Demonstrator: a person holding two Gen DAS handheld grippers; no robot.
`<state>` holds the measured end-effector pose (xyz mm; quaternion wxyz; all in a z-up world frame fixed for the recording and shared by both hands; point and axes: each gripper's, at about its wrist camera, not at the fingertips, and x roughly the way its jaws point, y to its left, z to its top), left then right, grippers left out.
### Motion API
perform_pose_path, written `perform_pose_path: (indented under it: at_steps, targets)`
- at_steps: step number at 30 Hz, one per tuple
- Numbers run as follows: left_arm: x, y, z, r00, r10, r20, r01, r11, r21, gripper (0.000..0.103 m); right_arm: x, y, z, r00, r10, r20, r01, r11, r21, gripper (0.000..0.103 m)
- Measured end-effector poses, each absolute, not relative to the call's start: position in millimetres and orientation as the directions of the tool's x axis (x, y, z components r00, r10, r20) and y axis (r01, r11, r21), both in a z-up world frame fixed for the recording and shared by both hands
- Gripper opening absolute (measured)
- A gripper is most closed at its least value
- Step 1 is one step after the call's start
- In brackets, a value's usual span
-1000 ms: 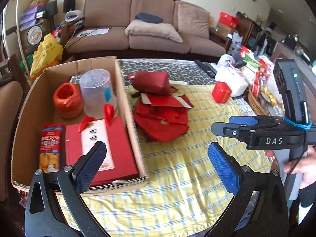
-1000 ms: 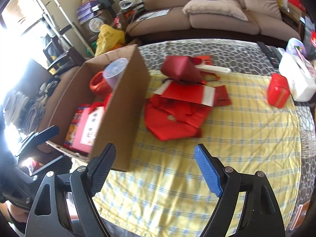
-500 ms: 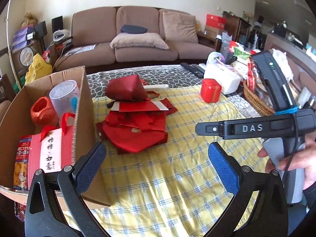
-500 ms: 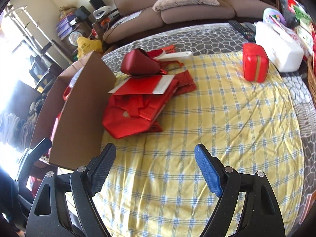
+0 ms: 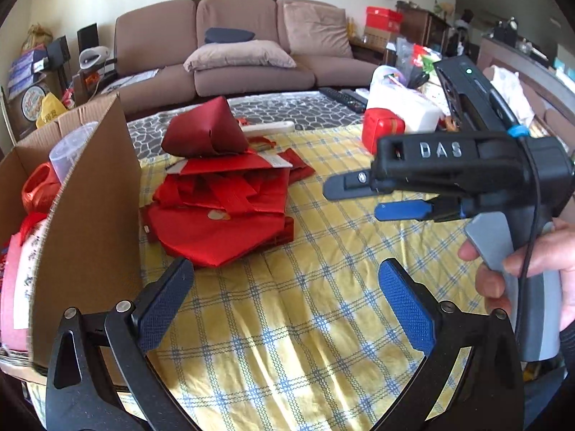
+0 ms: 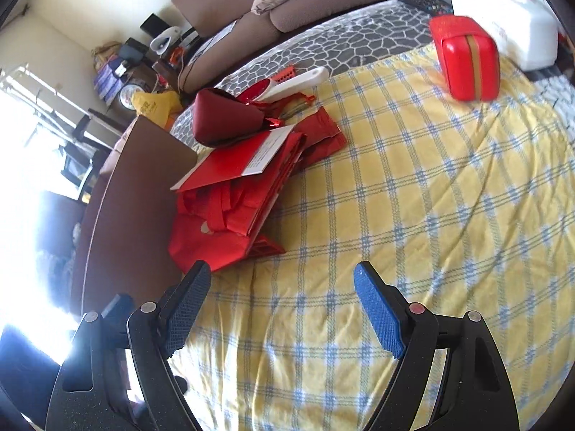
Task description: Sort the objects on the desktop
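While both grippers hang over the yellow checked tablecloth (image 5: 305, 323), neither holds anything: the left gripper (image 5: 287, 305) stands wide with only bare cloth between its pads, and the right gripper (image 6: 282, 309) is just as wide and empty over the same cloth. In the left wrist view the right gripper shows from the side at the right of the frame, gripped by a hand (image 5: 532, 269) at its grey handle. The things to sort sit in the middle of both views: a heap of red bags (image 5: 219, 215) with a red card (image 6: 233, 161) lying across it and a dark red pouch (image 5: 203, 133) propped on its far end, probably just dropped there in a loose pile. A white-handled scoop (image 6: 298, 82) lies behind the pouch, and a small red box (image 6: 467, 57) stands apart at the upper right of the right wrist view, near a white container (image 6: 503, 25). At the left edge stands a cardboard box (image 5: 93, 197), open on top and touching the heap's side, already holding a clear cup (image 5: 68, 151), an orange ball of string (image 5: 37, 190) and a red packet (image 5: 18, 280), so it looks like the place where sorted things go. With open jaws angled down toward the heap, the likely next step is to pick up a red item.
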<state>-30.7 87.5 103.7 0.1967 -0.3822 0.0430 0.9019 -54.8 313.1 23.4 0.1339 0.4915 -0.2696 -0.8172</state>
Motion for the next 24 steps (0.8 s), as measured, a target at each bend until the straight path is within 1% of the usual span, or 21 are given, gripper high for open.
perform_pose_path:
  at_steps: [4,8,11,13,14,15,18,22,24]
  targets:
    - [-39,84,92,-0.592,0.340,-0.731,-0.375,-0.919,-0.124,0.103,-74,316,5,-0.480,-0.550,-0.683,-0.070,-0.753,0.655,0.084]
    - [-45,82,86,-0.564,0.367,-0.740,-0.372,-0.913,-0.169,0.103,-93,313,-6,-0.493,-0.587,-0.642,-0.075,-0.707,0.703,0.084]
    - [-46,82,84,-0.553,0.378,-0.742,-0.375,-0.909,-0.183,0.103,-107,307,-12,-0.495,-0.613,-0.616,-0.064,-0.682,0.729,0.078]
    - [-47,81,85,-0.549,0.381,-0.744,-0.373,-0.908,-0.190,0.103,-115,302,-18,-0.484,-0.623,-0.614,-0.071,-0.672,0.737,0.066]
    - [-48,80,85,-0.546,0.384,-0.745,-0.371,-0.908,-0.196,0.103,-118,301,-21,-0.477,-0.624,-0.618,-0.078,-0.671,0.737,0.063]
    - [-48,78,85,-0.544,0.388,-0.744,-0.369,-0.907,-0.204,0.103,-120,300,-24,-0.472,-0.625,-0.622,-0.085,-0.669,0.738,0.057]
    - [-50,74,85,-0.542,0.383,-0.748,-0.354,-0.911,-0.210,0.103,-125,298,-35,-0.466,-0.646,-0.605,-0.100,-0.641,0.761,0.047]
    - [-52,66,85,-0.538,0.387,-0.749,-0.331,-0.914,-0.235,0.103,-126,296,-44,-0.473,-0.700,-0.536,-0.093,-0.565,0.820,0.040]
    - [-52,64,86,-0.533,0.402,-0.744,-0.334,-0.908,-0.252,0.103,-126,295,-45,-0.472,-0.712,-0.519,-0.087,-0.549,0.831,0.029]
